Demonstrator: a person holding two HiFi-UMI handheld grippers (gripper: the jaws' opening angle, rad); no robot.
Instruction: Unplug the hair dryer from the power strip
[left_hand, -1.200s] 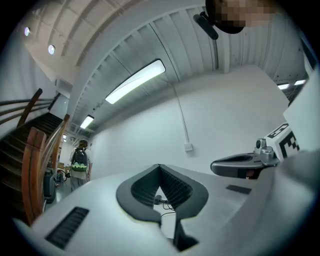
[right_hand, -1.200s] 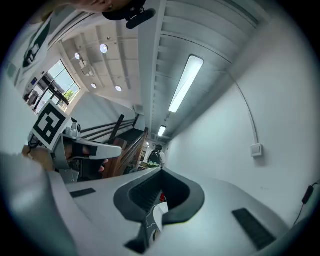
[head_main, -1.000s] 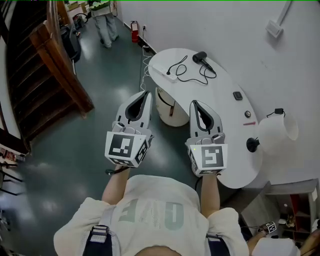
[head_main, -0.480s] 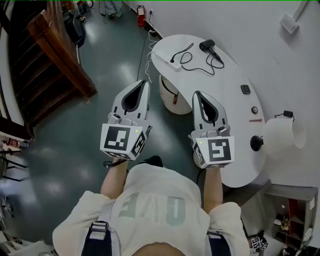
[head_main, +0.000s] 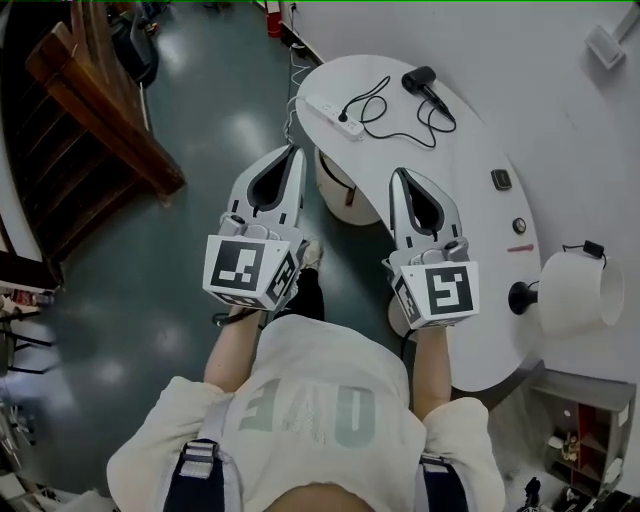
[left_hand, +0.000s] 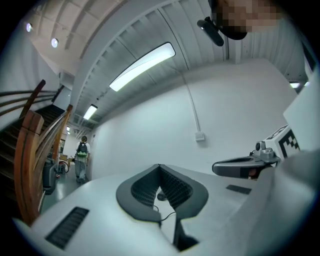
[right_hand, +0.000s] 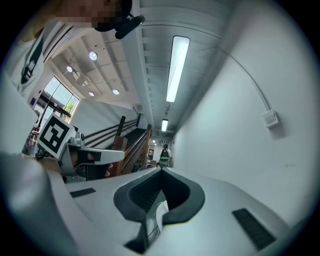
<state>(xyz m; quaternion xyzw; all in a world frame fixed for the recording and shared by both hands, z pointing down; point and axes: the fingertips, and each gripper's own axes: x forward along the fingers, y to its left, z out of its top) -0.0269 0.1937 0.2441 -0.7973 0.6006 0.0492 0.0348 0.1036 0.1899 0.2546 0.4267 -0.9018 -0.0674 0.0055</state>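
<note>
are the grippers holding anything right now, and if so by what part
Nothing is held. The left gripper and right gripper are both shut and empty. The hair dryer and power strip lie untouched on the table.

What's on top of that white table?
A black hair dryer, its cord running to a white power strip, small dark items. The right gripper hides some tabletop.

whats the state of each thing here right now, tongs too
hair dryer, lying on the table, untouched
plug, seated in the power strip
cord, slack, looped on the table
left tongs, shut, empty, short of the table
right tongs, shut, empty
</note>
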